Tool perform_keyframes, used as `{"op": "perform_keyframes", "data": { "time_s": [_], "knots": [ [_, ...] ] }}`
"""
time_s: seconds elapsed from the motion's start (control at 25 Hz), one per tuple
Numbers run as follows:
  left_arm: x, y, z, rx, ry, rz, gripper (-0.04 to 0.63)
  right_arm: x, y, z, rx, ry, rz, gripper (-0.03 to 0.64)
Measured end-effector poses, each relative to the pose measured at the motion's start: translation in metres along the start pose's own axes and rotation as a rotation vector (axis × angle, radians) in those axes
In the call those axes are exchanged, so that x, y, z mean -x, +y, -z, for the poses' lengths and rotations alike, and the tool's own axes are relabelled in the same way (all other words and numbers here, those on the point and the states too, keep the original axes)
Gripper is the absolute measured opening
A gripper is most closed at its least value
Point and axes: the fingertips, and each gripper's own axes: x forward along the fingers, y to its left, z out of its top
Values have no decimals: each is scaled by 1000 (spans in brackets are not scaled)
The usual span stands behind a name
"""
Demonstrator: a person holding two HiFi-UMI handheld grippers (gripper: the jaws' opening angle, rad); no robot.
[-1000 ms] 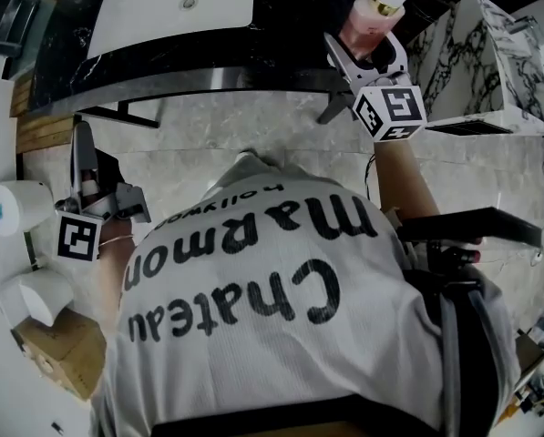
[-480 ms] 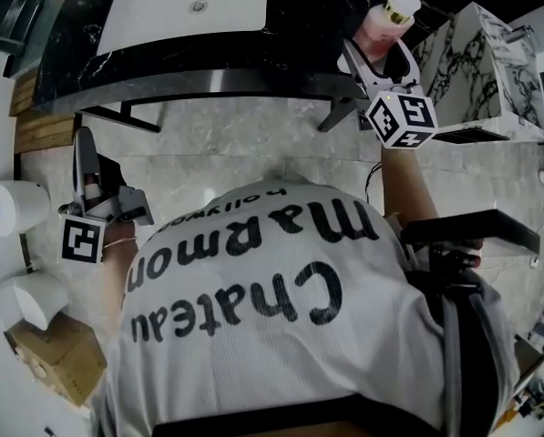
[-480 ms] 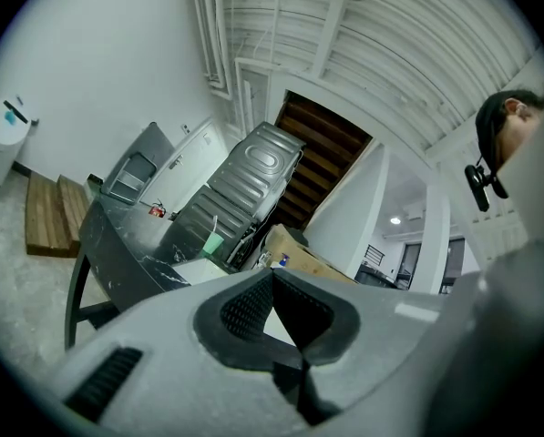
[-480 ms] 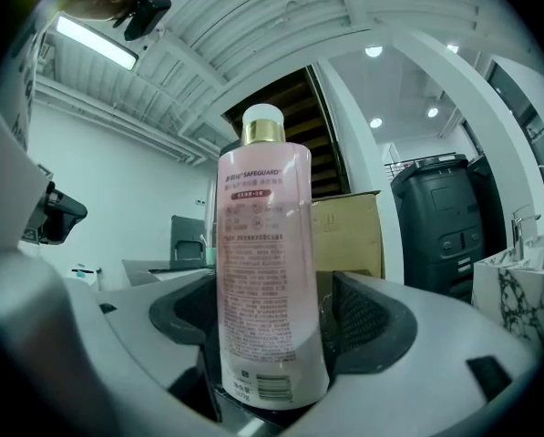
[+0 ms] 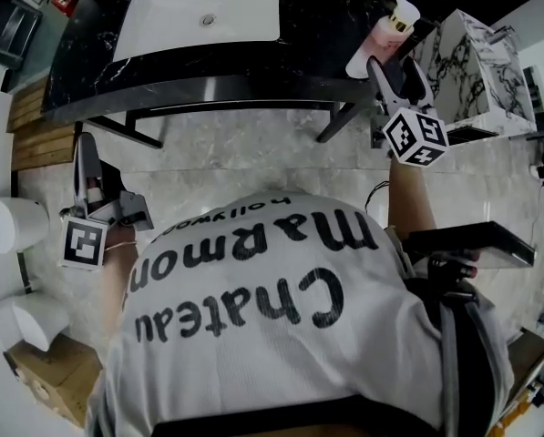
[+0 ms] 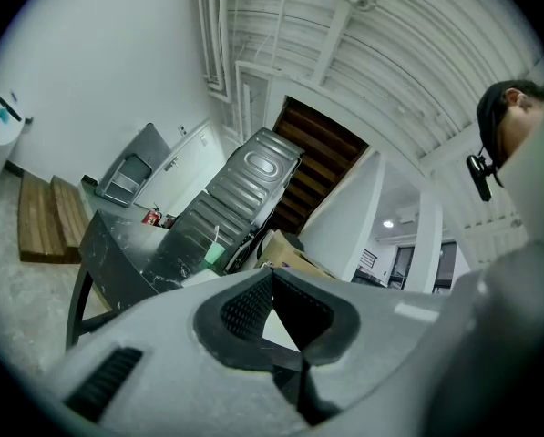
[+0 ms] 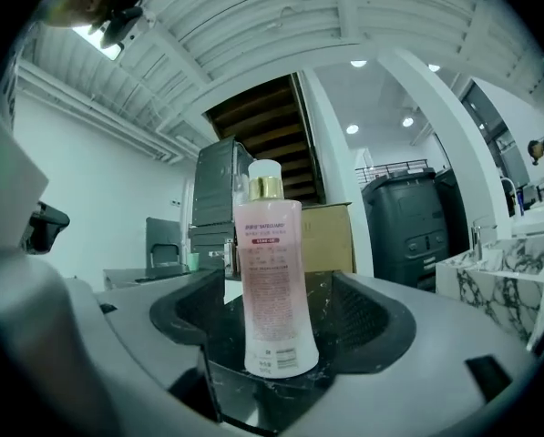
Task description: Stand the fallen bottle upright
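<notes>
The right gripper (image 7: pixel 281 291) has its jaws spread wide and grips nothing; a pink bottle (image 7: pixel 272 271) with a gold collar and white cap stands upright in the gap between them, at the centre of the right gripper view, with dark space showing on both sides of it, so the pads appear to be clear of its body; the likely trouble from here is a knock: the bottle is tall and narrow, and if the gripper pulls away crookedly or swings sideways, one jaw could clip its lower half and tip it over again; it also looks to stand near the front edge of the black marble counter (image 5: pixel 299 62), so a nudge toward the person might send it off the edge; a straight backward retreat seems safest; in the head view the right gripper (image 5: pixel 395 69) sits at the upper right of the frame, its jaws reaching over the counter edge, and the bottle (image 5: pixel 381 39) stands just beyond and between the jaw tips, its cap toward the top of the frame; the left gripper (image 5: pixel 83 148) hangs at the left edge of the head view, well apart from the counter and the bottle; in the left gripper view its jaws (image 6: pixel 270 276) meet at the tips with nothing between them; farther out, a white sink basin (image 5: pixel 199 16) sits in the counter at the upper left of the head view.
</notes>
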Motion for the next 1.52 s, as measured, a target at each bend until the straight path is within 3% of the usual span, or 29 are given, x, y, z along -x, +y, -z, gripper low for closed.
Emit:
{"op": "perform_keyframes", "data": {
  "time_s": [0.2,0.28,0.48,0.68,0.88,1.2,1.52],
  "knots": [
    [-10,2,24,49,84,15,14,21,-10,18,-168,72,65,298],
    [-8,5,28,68,107,30,14,36,-6,30,-185,129,126,98],
    [5,11,32,91,168,105,14,80,31,37,-197,180,152,35],
    [13,21,52,-13,274,197,14,115,60,33,-218,183,189,25],
    [28,24,53,-39,311,230,14,150,80,39,-235,191,267,25],
    [51,48,69,-6,394,247,14,205,98,64,-298,230,386,21],
    [57,67,61,-2,394,234,14,239,99,62,-294,248,459,17]
  ]
}}
